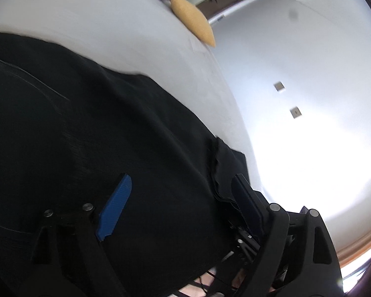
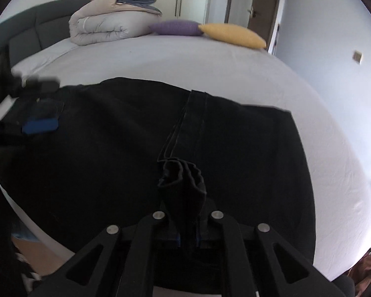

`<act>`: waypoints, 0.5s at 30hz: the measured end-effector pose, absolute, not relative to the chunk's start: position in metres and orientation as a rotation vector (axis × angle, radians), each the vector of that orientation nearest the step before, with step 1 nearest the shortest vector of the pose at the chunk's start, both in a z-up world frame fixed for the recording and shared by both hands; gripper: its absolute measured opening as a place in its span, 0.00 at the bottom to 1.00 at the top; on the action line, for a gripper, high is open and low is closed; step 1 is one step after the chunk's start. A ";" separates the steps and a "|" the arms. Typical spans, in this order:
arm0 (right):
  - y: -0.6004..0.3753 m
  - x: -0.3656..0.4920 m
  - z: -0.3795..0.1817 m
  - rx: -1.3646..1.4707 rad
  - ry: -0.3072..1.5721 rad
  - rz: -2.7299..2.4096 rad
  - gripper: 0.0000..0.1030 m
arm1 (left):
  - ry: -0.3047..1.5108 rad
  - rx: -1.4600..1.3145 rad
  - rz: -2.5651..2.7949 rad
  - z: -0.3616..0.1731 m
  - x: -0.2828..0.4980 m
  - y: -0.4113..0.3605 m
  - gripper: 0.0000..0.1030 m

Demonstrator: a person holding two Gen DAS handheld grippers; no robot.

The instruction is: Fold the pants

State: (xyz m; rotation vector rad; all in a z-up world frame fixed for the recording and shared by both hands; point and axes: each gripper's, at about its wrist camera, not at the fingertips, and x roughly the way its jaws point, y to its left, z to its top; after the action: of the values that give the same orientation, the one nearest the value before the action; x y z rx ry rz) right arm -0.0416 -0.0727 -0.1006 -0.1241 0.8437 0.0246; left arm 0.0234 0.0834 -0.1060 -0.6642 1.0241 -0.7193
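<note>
Pants (image 2: 126,153) on bed (image 2: 175,61); right gripper (image 2: 188,237) jaws pinch bunched fabric, pads hidden; left gripper (image 1: 180,203) jaws spread wide.

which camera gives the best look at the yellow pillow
The right wrist view: the yellow pillow lies whole and sharp on the bed beside the purple pillow. The left wrist view shows it tilted and blurred near the top edge.
</note>
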 end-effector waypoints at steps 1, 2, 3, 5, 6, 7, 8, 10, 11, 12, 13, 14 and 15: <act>-0.072 -0.043 -0.099 -0.145 0.837 0.021 0.08 | 1.044 -0.674 -0.731 -0.108 0.024 0.078 0.80; -0.069 -0.044 -0.097 -0.172 0.828 0.015 0.08 | 1.062 -0.686 -0.740 -0.109 0.025 0.071 0.80; -0.065 -0.047 -0.095 -0.202 0.816 0.010 0.08 | 1.072 -0.698 -0.753 -0.109 0.026 0.064 0.80; -0.056 -0.052 -0.092 -0.257 0.791 0.006 0.09 | 1.086 -0.719 -0.782 -0.107 0.029 0.052 0.80; -0.052 -0.052 -0.091 -0.273 0.782 0.007 0.09 | 1.096 -0.733 -0.799 -0.106 0.031 0.045 0.80; -0.049 -0.054 -0.091 -0.289 0.775 0.008 0.09 | 1.109 -0.746 -0.821 -0.104 0.033 0.038 0.80; -0.044 -0.056 -0.090 -0.312 0.768 0.008 0.09 | 1.124 -0.748 -0.836 -0.103 0.035 0.031 0.80; -0.038 -0.061 -0.089 -0.344 0.752 0.008 0.09 | 1.160 -0.732 -0.850 -0.102 0.039 0.018 0.80; -0.035 -0.064 -0.087 -0.360 0.743 0.008 0.09 | 1.187 -0.717 -0.846 -0.103 0.041 0.011 0.80; -0.032 -0.066 -0.086 -0.372 0.736 0.009 0.08 | 1.202 -0.707 -0.842 -0.104 0.043 0.005 0.80; -0.030 -0.068 -0.085 -0.384 0.728 0.010 0.09 | 1.215 -0.696 -0.840 -0.105 0.044 0.001 0.80; -0.031 -0.076 -0.083 -0.403 0.716 0.011 0.09 | 1.230 -0.689 -0.839 -0.106 0.044 -0.004 0.80; -0.028 -0.083 -0.083 -0.419 0.708 0.012 0.09 | 1.237 -0.692 -0.841 -0.106 0.045 -0.007 0.80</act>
State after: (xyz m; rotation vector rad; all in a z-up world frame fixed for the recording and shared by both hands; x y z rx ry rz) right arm -0.0827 -0.0277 -0.0830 -0.4188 0.7079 0.0116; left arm 0.0453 -0.0072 -0.1063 -0.6918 1.2367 -0.8410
